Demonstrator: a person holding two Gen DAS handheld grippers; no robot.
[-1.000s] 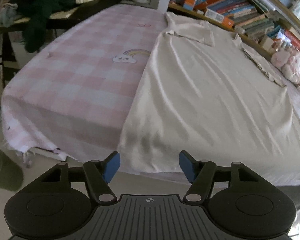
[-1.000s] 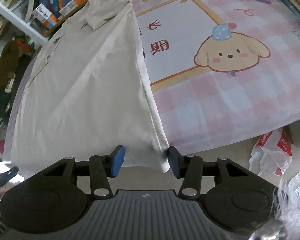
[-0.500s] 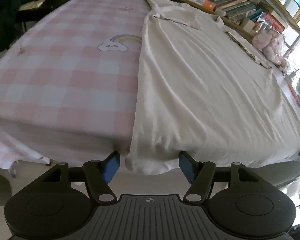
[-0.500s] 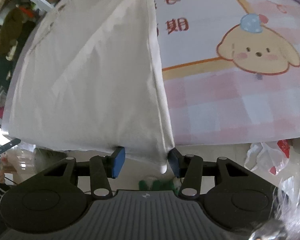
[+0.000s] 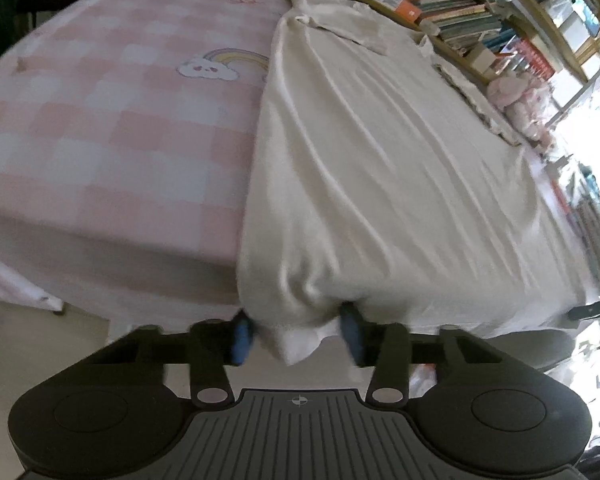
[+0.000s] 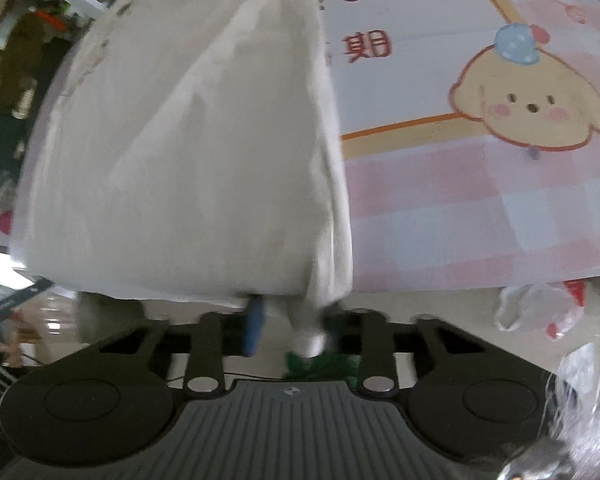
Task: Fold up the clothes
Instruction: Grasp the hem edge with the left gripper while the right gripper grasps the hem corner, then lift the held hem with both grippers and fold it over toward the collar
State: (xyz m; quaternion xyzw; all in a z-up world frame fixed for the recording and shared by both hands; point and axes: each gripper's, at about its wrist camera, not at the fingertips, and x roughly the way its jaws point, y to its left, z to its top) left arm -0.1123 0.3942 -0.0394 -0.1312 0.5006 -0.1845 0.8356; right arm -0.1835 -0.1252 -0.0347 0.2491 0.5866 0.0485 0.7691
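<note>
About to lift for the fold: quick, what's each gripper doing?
Left gripper: partly closed around the shirt hem corner.
Right gripper: partly closed around the other hem corner.

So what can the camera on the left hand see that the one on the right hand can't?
Only the left wrist view shows the rainbow-and-cloud print, the bookshelf and the shirt's far collar end. Only the right wrist view shows the puppy drawing and red characters. Both show the cream shirt on the pink checked sheet, with each gripper, left and right, at a hem corner between its blue fingers.
</note>
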